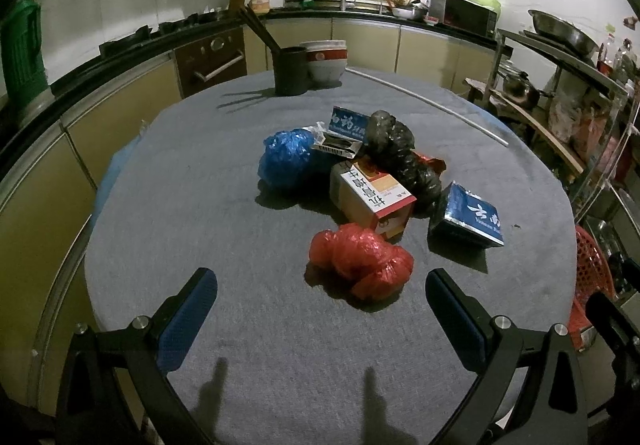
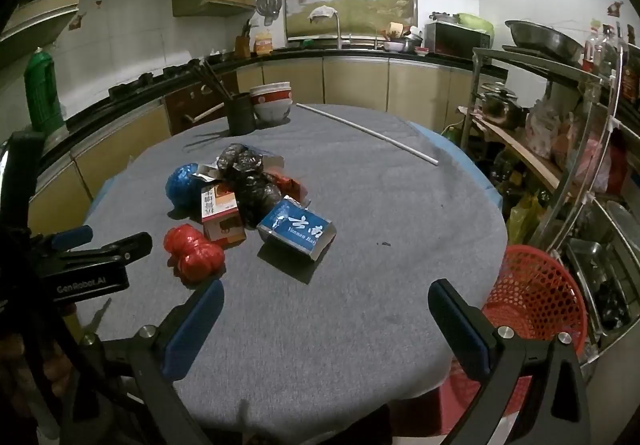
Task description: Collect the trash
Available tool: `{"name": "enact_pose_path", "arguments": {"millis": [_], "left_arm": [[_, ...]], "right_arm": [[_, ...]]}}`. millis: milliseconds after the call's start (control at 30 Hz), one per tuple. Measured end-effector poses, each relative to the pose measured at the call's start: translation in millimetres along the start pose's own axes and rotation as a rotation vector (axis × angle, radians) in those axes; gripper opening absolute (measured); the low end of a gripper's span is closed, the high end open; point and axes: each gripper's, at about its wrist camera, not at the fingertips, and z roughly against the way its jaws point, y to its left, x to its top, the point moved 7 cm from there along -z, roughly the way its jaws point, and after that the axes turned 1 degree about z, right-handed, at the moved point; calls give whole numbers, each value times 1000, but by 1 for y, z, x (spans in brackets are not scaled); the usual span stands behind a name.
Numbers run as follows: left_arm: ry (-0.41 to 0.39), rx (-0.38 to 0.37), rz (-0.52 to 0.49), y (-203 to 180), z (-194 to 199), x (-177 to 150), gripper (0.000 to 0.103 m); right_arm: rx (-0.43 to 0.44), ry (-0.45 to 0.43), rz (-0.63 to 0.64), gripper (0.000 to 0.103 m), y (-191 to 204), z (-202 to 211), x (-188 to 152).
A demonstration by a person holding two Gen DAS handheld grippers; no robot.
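— Grippers?
— My left gripper (image 1: 320, 285) and right gripper (image 2: 326, 299) both stand with jaws apart, holding nothing

— Trash?
— Red bag (image 1: 360, 261) nearest my left, heaped with boxes mid-table (image 1: 240, 345); red basket (image 2: 536, 293) beside the table's edge

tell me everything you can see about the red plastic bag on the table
The red plastic bag is thin, shiny, crinkled film, scrunched into a lumpy ball that looks knotted into two bulges. It lies on the grey tablecloth at the near edge of the trash pile, closest to the open left gripper, which does not touch it. Behind it sits the red and white carton, very close; contact is unclear. It casts a dark shadow toward the camera.
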Motion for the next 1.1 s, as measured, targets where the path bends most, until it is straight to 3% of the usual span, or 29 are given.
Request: {"name": "enact_pose_path", "arguments": {"millis": [200, 667, 1100], "left_arm": [[-5, -6, 0, -3, 1, -1, 103], [-22, -29, 1, -8, 9, 1, 103], [-19, -39, 3, -9, 9, -1, 103]], "right_arm": [[-16, -13, 1, 103, 0, 4, -3], [-206, 0, -95, 103, -25, 31, -19], [-241, 21, -143, 103, -35, 36, -26]]}}
